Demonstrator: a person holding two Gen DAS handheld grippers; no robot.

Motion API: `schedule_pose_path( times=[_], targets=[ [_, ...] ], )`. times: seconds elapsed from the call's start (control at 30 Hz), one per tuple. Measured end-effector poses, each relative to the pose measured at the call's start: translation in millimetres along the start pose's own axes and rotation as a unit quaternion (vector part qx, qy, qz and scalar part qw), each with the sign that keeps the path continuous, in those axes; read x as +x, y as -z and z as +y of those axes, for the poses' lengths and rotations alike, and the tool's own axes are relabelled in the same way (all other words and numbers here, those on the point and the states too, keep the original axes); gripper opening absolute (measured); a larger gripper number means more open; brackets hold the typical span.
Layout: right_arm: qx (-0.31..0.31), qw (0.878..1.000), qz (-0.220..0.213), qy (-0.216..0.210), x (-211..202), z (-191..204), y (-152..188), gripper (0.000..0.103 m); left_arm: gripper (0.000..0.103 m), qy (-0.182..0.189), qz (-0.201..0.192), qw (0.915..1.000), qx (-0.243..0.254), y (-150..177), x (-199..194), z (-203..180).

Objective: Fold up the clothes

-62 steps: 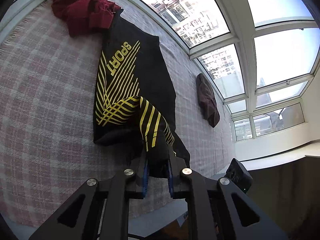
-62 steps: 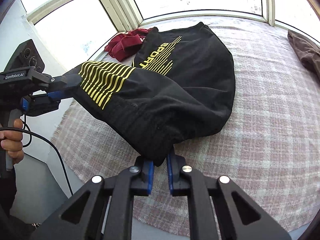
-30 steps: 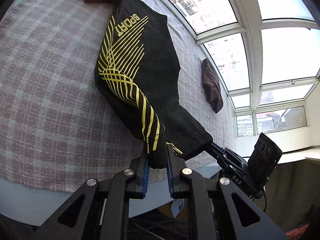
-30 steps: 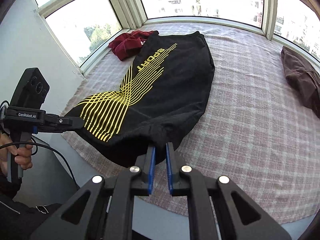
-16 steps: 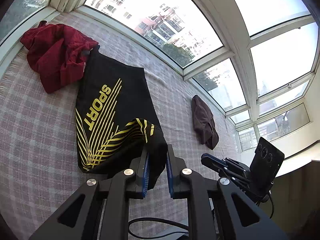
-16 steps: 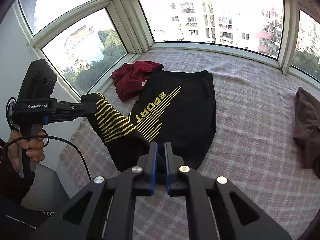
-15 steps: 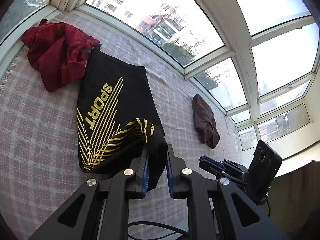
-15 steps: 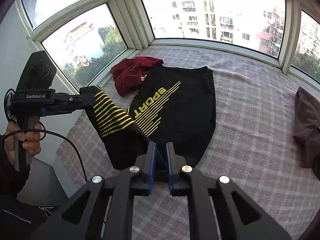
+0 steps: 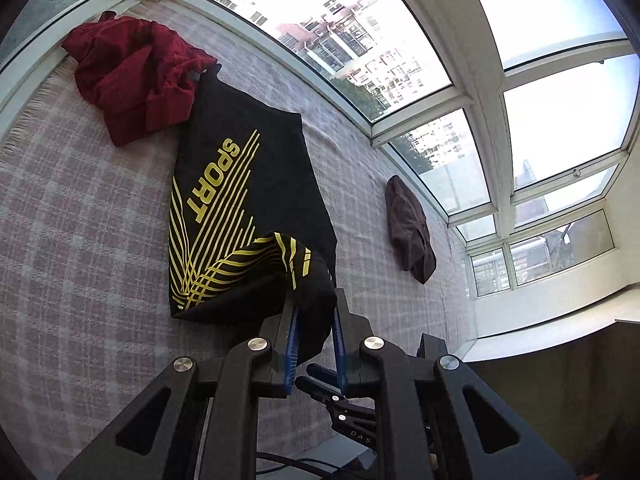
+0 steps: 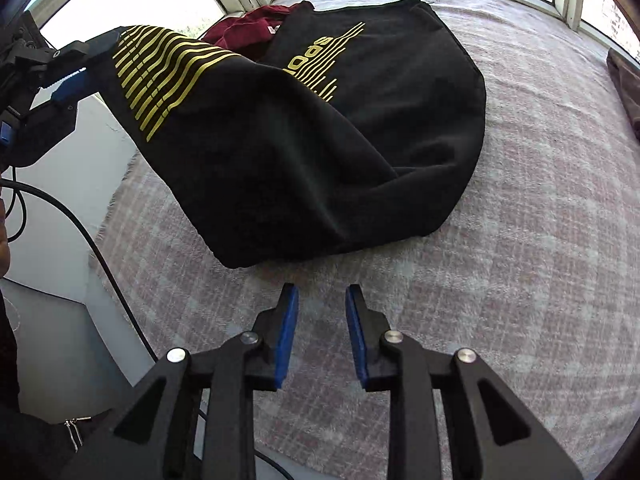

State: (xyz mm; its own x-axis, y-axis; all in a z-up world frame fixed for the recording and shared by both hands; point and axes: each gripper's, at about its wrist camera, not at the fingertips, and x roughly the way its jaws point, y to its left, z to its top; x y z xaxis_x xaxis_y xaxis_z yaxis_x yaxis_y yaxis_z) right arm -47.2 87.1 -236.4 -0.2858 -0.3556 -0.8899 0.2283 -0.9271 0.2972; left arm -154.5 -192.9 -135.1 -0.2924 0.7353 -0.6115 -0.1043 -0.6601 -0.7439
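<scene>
Right gripper (image 10: 322,312) released black shirt (image 10: 320,128), jaws opening, empty, above plaid blanket (image 10: 520,240). Left gripper (image 9: 314,336) still clamps lifted corner. Red garment (image 9: 136,76), brown garment (image 9: 410,236) nearby.

A home bay-window nook – plaid blanket (image 9: 80,220), loose clothes (image 9: 136,76), apartment blocks (image 9: 340,44) outside

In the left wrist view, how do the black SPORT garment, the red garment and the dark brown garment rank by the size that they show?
Largest to smallest, as they look:
1. black SPORT garment
2. red garment
3. dark brown garment
The brown one lies farther from the camera and the fisheye distorts, so its true size against the red one is unsure.
</scene>
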Motion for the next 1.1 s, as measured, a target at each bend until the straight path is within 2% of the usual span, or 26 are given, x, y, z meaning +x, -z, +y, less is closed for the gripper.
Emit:
schedule_pose_path(
  times=[0.17, 0.23, 0.33, 0.4, 0.57, 0.67, 0.77, 0.9, 1.1],
  targets=[
    [-0.014, 0.999, -0.034, 0.011, -11.4, 28.9, 12.2, 0.027, 0.014, 0.003, 0.005, 1.0, 0.002, 8.1, -3.6, 6.3],
    [-0.029, 0.998, -0.051, 0.032, -10.4, 48.3, 15.6, 0.035, 0.014, 0.008, 0.006, 1.0, 0.0, 11.1, -6.0, 9.0],
    [-0.044, 0.992, -0.077, 0.093, -1.0, 71.9, 20.3, 0.036, 0.014, 0.015, 0.008, 0.9999, -0.001, 16.0, -8.1, 11.6],
    [-0.026, 0.989, -0.092, 0.11, 5.6, 77.2, 22.9, 0.036, 0.014, 0.017, 0.008, 0.9998, -0.001, 18.5, -9.0, 13.0],
    [0.022, 0.99, -0.101, 0.095, 23.6, 75.1, 24.5, 0.036, 0.014, 0.019, 0.012, 0.9997, 0.002, 21.9, -10.0, 13.5],
    [0.04, 0.993, -0.1, 0.057, 21.3, 76.1, 36.8, 0.036, 0.014, 0.016, 0.015, 0.9997, 0.009, 22.9, -10.1, 12.4],
    [0.032, 0.989, -0.11, 0.091, 21.3, 78.3, 40.7, 0.036, 0.014, 0.016, 0.017, 0.9996, 0.013, 23.9, -10.8, 11.4],
    [0.051, 0.989, -0.115, 0.08, 24.8, 68.6, 36.3, 0.036, 0.014, 0.018, 0.017, 0.9996, 0.013, 25.9, -12.1, 12.1],
    [0.058, 0.989, -0.126, 0.047, 13.3, 60.0, 40.9, 0.025, 0.014, 0.019, 0.016, 0.9996, 0.012, 28.0, -13.5, 13.3]
  ],
)
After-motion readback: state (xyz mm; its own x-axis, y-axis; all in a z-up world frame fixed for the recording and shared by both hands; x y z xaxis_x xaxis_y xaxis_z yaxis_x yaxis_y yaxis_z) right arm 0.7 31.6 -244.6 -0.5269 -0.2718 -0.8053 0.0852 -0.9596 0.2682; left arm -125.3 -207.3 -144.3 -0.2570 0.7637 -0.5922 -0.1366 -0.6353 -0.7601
